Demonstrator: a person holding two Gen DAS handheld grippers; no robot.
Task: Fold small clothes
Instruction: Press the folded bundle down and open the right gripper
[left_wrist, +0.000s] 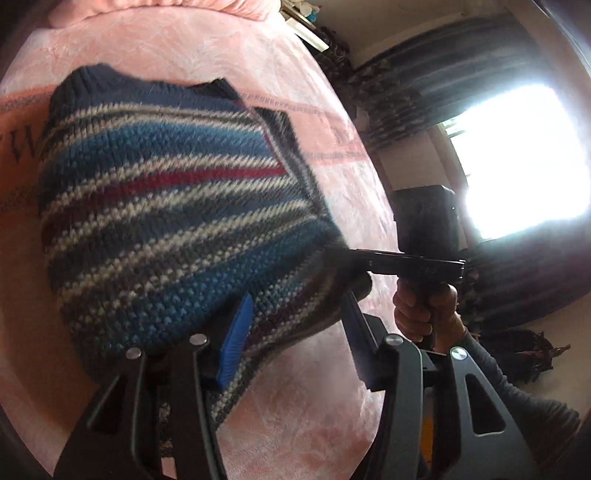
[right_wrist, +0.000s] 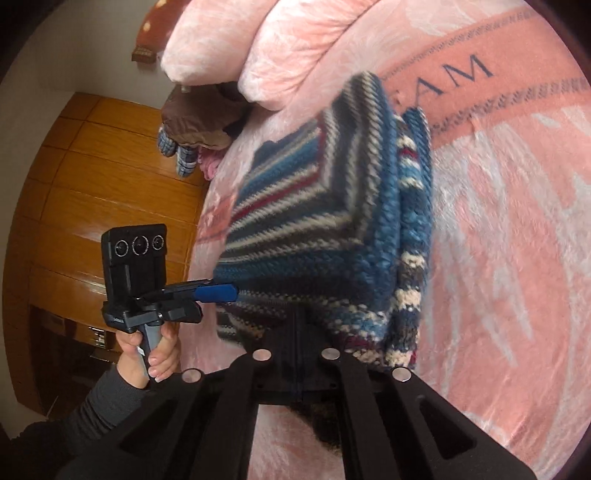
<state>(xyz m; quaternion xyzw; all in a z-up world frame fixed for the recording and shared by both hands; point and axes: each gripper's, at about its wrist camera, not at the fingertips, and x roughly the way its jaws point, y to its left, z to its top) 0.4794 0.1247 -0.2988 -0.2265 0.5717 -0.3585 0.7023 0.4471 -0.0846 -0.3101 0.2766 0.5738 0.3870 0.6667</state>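
In the left wrist view the left gripper (left_wrist: 291, 328) stands with its fingers apart, the striped knit sweater (left_wrist: 166, 206) draped over one blue pad above the pink bedspread (left_wrist: 325, 406), while the right wrist view shows the right gripper (right_wrist: 299, 332) clamped on the sweater's lower edge, lifted off the bedspread.

A small striped knitted sweater (left_wrist: 166, 206) hangs above a pink plush blanket (left_wrist: 314, 387) spread over the bed, held between the two grippers. The left gripper (left_wrist: 295, 332) sits at its near edge, the right gripper (left_wrist: 354, 258) at its right edge. Behind it, folded pink bedding (right_wrist: 295, 48) lies on the bed, with a wooden floor (right_wrist: 92, 184) to the left.
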